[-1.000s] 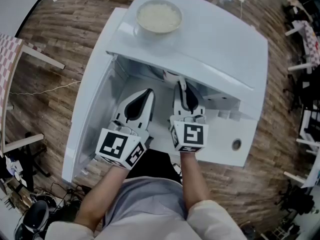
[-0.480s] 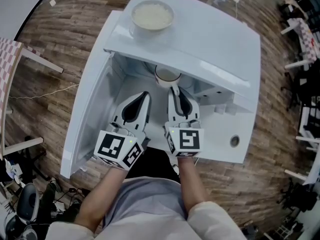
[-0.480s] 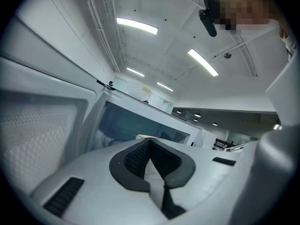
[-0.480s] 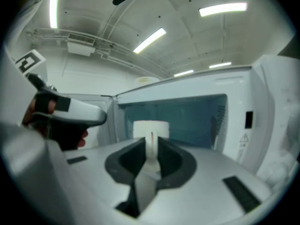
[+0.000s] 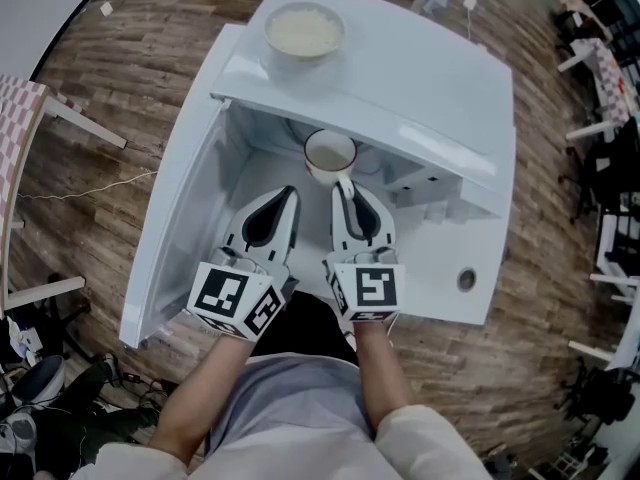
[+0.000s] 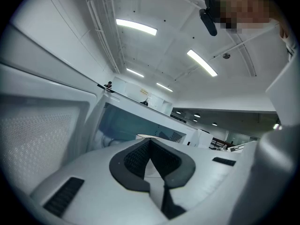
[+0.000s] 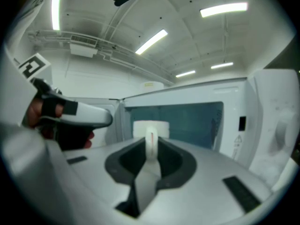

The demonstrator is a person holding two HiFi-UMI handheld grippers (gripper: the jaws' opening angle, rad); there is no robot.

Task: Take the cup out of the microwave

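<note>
Cup (image 5: pixel 330 154) | is seen at the open front of the microwave (image 5: pixel 420 68) | its handle is clamped by the right gripper (image 5: pixel 345 184) | left gripper (image 5: pixel 287 196) is closed on nothing | cup is judged rigid, light, glazed-slippery and breakable; the handle is judged the best hold, with the cup carried upright.

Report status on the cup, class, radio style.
Right hand-held gripper shut on handle of white ceramic cup. Left hand-held gripper shut, empty. Cup at mouth of open white microwave. Nothing blocking.
</note>
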